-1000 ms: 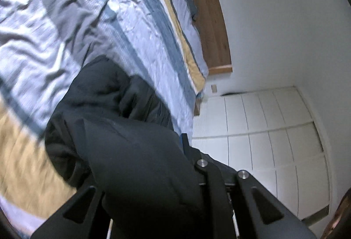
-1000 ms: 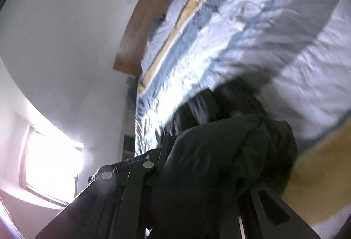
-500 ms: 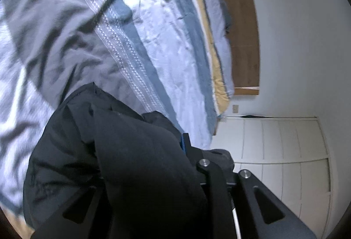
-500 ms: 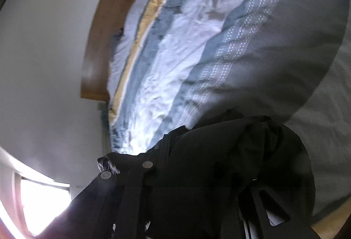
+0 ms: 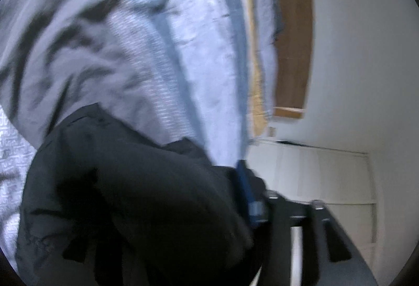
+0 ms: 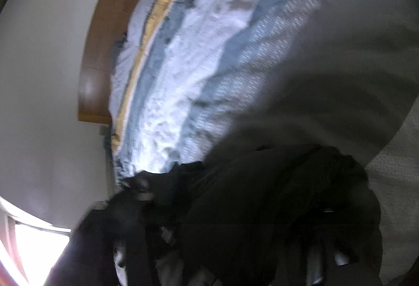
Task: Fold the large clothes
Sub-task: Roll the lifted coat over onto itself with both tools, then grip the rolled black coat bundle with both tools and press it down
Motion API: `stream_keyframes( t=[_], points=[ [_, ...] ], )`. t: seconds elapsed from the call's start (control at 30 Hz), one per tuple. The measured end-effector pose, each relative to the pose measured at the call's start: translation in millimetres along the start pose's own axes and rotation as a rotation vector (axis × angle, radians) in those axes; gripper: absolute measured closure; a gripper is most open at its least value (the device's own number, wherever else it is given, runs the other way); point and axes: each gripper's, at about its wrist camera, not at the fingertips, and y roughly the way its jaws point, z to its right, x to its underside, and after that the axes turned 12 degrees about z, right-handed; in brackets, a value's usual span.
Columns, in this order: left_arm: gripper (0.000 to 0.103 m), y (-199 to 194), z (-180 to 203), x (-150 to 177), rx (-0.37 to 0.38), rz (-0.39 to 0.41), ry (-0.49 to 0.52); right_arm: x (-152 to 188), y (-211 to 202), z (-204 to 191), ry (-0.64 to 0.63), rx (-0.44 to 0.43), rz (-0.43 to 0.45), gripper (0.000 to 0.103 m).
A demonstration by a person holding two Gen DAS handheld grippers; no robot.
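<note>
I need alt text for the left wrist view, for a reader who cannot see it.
A bulky black garment fills the lower left, lying over the left gripper on a bed with a striped grey, blue and yellow duvet. Behind are a wooden headboard and a white wall.

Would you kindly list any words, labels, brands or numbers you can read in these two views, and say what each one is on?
None can be read.
The black garment shows no readable label; the blue strip at its edge is blurred.
The striped bedcover carries only woven patterns, not lettering.
</note>
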Motion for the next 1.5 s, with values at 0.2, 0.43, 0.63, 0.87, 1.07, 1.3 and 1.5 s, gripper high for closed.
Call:
stream_keyframes(
  t=[0.2, 0.43, 0.63, 0.87, 1.07, 1.3, 1.5],
  points=[
    [0.038, -29.1, 33.2, -12.6, 0.091, 0.046, -0.002, -19.7, -28.4, -18.4, -0.053, -0.043, 0.048, 0.018],
    [0.038, -63.8, 69.1, -6.2, 0.024, 0.081, 0.153, -19.9, -62.6, -47.4, -0.174, -0.062, 0.058, 0.017],
    [0.038, -47.3, 104.4, 54.9, -0.241, 0.068, 0.549, 38.1, -64.6, -102.2, -0.441, -0.085, -0.023, 0.016],
    [0.038, -1.8, 101.6, 126.4, -0.288, 0.006, 0.723, 125.7, -39.4, -147.9, -0.71, -0.084, -0.07, 0.016],
    [0.038, 51.3, 96.5, 171.3, -0.351, -0.015, 0.879, 177.3, -5.5, -165.2, -0.862, -0.044, -0.071, 0.016],
    [0.038, 102.6, 82.1, 147.4, -0.454, -0.009, 0.867, 175.4, 51.2, -160.3, -0.945, 0.095, -0.046, 0.011],
    [0.038, 138.3, 74.9, 132.6, -0.523, -0.029, 0.901, 161.7, 84.6, -154.6, -0.928, 0.15, -0.057, 0.007]
  ],
)
